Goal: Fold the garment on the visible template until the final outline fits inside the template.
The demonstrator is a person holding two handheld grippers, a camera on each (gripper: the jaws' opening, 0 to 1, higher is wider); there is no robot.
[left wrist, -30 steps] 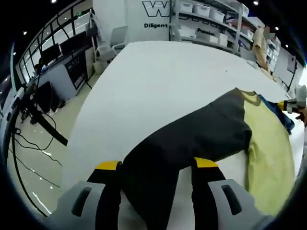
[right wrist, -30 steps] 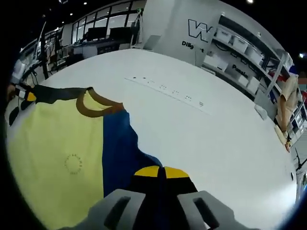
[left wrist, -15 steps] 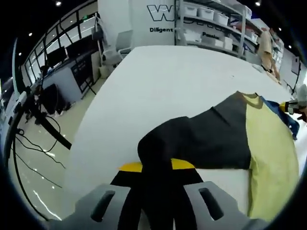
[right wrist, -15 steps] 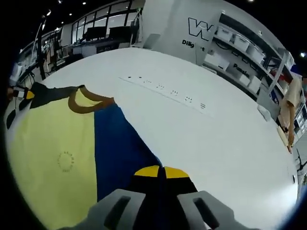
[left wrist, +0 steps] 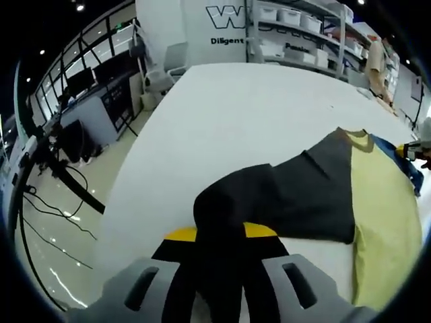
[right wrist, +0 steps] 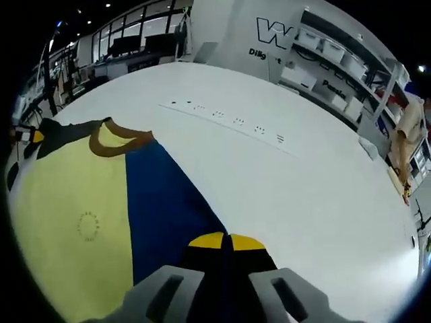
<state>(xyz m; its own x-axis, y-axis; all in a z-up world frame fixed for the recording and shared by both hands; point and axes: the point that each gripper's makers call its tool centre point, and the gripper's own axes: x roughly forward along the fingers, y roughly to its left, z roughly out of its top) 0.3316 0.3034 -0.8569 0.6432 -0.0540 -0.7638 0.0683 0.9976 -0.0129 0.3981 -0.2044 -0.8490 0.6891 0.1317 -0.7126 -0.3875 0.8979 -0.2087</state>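
A T-shirt lies spread on the white table [left wrist: 222,114]. Its yellow body [right wrist: 64,208] has a brown collar [right wrist: 118,134], a dark grey sleeve [left wrist: 296,195] and a blue sleeve [right wrist: 165,208]. In the left gripper view my left gripper [left wrist: 221,233] is shut on the end of the dark grey sleeve, which bunches up between the yellow-tipped jaws. In the right gripper view my right gripper [right wrist: 227,240] is shut on the end of the blue sleeve. The right gripper [left wrist: 412,151] also shows at the far right of the left gripper view. The left gripper [right wrist: 25,136] shows at the far left of the right gripper view.
A row of small black marks [right wrist: 229,121] runs across the table beyond the shirt. Shelving with white bins [left wrist: 303,30] and a wall sign stand behind the table. Desks, monitors and floor cables [left wrist: 54,195] lie off the table's left edge. A person [right wrist: 407,145] stands at the far right.
My left gripper has shut on the grey sleeve end, which now bunches between the jaws. The blue sleeve has been drawn out straighter and flatter. The right gripper stays shut.
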